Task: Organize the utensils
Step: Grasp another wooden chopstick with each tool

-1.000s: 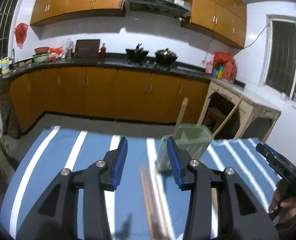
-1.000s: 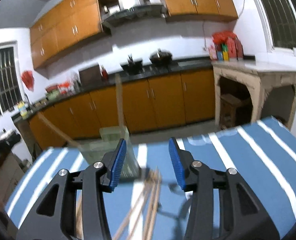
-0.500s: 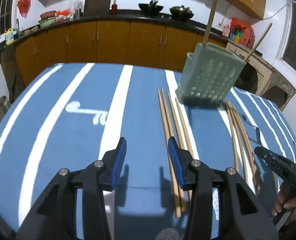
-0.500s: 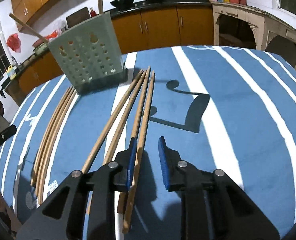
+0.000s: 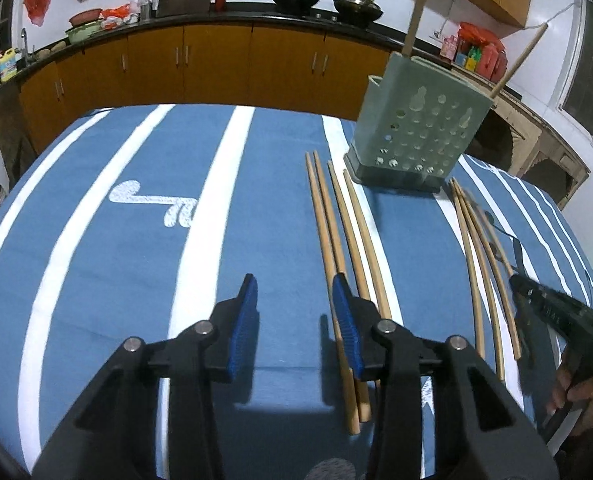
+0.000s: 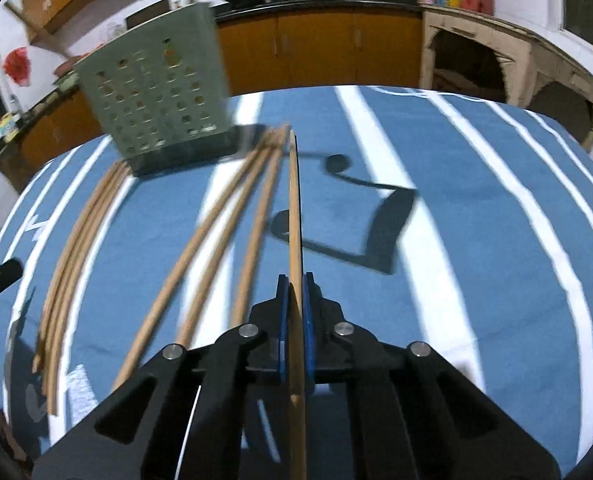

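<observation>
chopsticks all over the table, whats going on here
A person is sorting wooden chopsticks into the green holder, one set of tongs in each hand. The right tongs are shut on one chopstick. The left tongs are closing with nothing between them, just beside another group of chopsticks on the striped blue cloth. Two sticks already stand in the holder.

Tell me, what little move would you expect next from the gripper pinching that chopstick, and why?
Probably a lift. The right gripper is shut on one chopstick, while the holder stands upright beyond, two sticks already in it. Raising the stick clear of the blue striped cloth seems the natural step before carrying it there.
</observation>
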A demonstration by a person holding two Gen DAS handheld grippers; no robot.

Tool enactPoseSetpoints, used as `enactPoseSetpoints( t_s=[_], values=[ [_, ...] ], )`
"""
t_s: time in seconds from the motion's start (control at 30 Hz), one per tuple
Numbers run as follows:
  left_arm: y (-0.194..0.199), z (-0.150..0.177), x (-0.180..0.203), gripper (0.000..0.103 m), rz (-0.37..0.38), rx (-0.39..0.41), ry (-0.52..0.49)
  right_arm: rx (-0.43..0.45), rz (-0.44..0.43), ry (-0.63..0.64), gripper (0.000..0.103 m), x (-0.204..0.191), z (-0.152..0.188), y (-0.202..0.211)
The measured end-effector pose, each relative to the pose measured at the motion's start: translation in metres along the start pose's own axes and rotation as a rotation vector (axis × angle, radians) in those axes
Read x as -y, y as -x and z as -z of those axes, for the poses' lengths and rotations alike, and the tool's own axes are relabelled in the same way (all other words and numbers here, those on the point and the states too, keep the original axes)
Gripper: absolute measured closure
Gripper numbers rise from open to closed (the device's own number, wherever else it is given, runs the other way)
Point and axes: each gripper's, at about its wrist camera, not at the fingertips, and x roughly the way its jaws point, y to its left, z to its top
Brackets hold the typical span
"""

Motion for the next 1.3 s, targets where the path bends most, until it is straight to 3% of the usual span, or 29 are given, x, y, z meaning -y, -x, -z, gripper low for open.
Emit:
enactPoseSetpoints(
  t_s=[0.1, 0.33, 0.7, 0.8, 1.07, 1.3],
  values=[
    [-0.009, 0.001, 0.005, 0.07, 0.013, -0.023, -0.018, 0.001, 0.017, -0.049, 0.096, 0.015, -0.004, -0.001],
    [-0.026, 0.006, 0.018, 0.08, 0.024, -0.069, -0.054, 0.005, 0.021, -0.025, 0.095, 0.016, -0.002, 0.0],
    [-0.031, 0.01, 0.026, 0.085, 0.009, -0.077, -0.089, 0.002, 0.018, -0.015, 0.095, 0.013, -0.002, -0.001],
    [-0.031, 0.011, 0.028, 0.092, -0.019, -0.071, -0.101, 0.0, 0.017, 0.0, 0.095, 0.01, -0.002, 0.0],
    [-0.037, -0.006, -0.011, 0.095, -0.108, -0.062, -0.011, 0.004, 0.031, -0.023, 0.095, 0.016, -0.006, -0.002],
    [-0.038, -0.009, -0.024, 0.094, -0.128, -0.05, -0.042, 0.002, 0.036, -0.017, 0.095, 0.016, -0.005, -0.002]
  ],
)
